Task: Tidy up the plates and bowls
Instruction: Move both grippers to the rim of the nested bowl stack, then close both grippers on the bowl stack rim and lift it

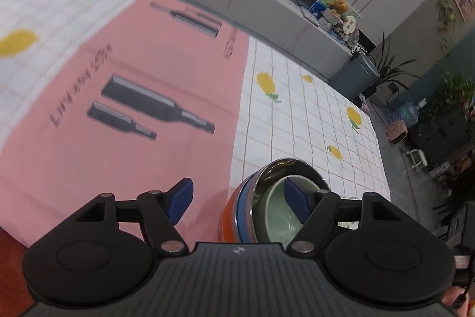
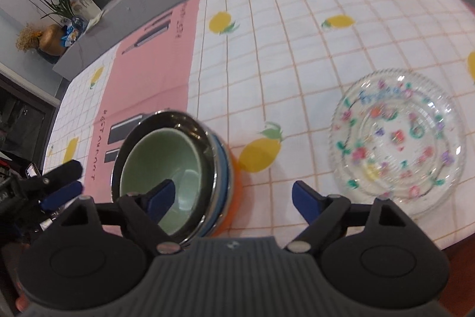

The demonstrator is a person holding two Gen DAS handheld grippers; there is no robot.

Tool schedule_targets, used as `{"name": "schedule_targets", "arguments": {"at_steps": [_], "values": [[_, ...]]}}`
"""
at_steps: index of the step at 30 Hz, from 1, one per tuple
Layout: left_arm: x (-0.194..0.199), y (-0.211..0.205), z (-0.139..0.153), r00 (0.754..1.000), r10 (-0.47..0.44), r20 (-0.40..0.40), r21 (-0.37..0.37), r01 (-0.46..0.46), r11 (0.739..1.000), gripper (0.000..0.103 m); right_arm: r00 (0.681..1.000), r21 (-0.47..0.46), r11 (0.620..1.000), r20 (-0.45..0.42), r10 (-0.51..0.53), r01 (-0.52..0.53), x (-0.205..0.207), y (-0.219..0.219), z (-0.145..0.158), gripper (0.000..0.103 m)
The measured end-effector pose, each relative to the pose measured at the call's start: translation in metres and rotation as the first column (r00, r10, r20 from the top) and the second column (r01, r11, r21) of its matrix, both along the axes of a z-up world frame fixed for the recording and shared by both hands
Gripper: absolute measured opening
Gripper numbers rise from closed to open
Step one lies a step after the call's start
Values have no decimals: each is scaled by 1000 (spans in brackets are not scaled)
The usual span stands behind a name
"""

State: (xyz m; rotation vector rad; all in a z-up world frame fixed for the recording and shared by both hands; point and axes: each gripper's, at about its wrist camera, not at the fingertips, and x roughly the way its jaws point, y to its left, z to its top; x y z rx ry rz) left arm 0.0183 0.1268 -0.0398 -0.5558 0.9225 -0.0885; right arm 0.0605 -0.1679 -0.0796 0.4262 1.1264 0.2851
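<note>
Both tools gape empty above the worktop (image 2: 297,55): left tool (image 1: 237,198) and right tool (image 2: 231,198) flank nested bowls (image 2: 172,168), the glass plate (image 2: 397,141) lying well apart.

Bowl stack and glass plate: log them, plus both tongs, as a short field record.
bowl stack: green bowl nested in a steel bowl, over a blue bowl and an orange bowl
glass plate: clear, flower pattern, apart from the stack
surface: tablecloth, lemon print with a pink panel
left tongs: open, nothing held
right tongs: open, nothing held
</note>
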Motion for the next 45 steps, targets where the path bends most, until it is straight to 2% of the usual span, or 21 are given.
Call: {"name": "schedule_targets", "arguments": {"at_steps": [5, 10, 16, 24, 29, 33, 40, 45], "values": [[6, 0, -24, 999, -3, -44, -87, -1, 996, 82, 999, -8, 1000, -35, 4, -4, 7, 10, -11, 85], [13, -3, -47, 996, -18, -86, -159, 4, 987, 82, 996, 59, 998, -94, -9, 14, 16, 12, -27, 84], [19, -5, -69, 990, -27, -135, -272, -11, 962, 82, 991, 90, 996, -135, -12, 24, 23, 16, -42, 80], [26, -12, -83, 976, -59, -209, -262, 2, 965, 69, 983, 150, 987, -184, -24, 52, 30, 14, -55, 76], [29, -15, -85, 972, -79, -221, -272, 16, 962, 61, 980, 163, 986, -201, -7, 41, 33, 16, -60, 66], [30, -19, -82, 970, -81, -228, -244, 24, 970, 59, 980, 197, 980, -200, 0, 40, 33, 16, -61, 56], [30, -23, -78, 967, -76, -243, -194, 28, 981, 53, 979, 206, 978, -202, -1, 44, 34, 14, -60, 52], [30, -20, -79, 965, -65, -254, -203, 13, 979, 52, 982, 203, 979, -190, 4, 35, 34, 13, -56, 49]]}}
